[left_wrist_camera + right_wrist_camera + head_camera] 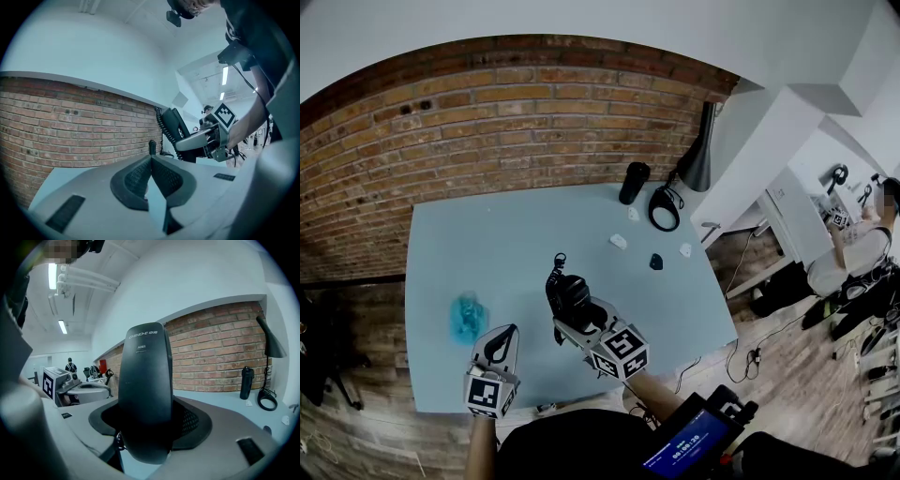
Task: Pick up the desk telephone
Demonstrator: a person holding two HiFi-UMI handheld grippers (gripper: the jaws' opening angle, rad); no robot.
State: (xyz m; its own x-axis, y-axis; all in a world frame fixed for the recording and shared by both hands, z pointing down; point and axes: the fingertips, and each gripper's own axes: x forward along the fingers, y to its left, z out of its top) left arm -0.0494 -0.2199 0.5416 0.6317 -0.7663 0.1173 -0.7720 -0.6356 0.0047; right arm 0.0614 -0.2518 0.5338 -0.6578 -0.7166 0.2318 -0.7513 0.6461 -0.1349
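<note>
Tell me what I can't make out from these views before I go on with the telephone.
- Head view: whether the telephone touches the table; the right claw covers its underside.
- Right gripper view: the table just ahead, hidden behind the telephone.
- Head view: the white bits and the blue object, too small to identify.

"CHINO-E" and "A061" on handset (144, 394)

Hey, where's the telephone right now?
The telephone is clamped between the jaws of the right gripper. In the head view it sits at the near middle of the table, just right of the left gripper.
</note>
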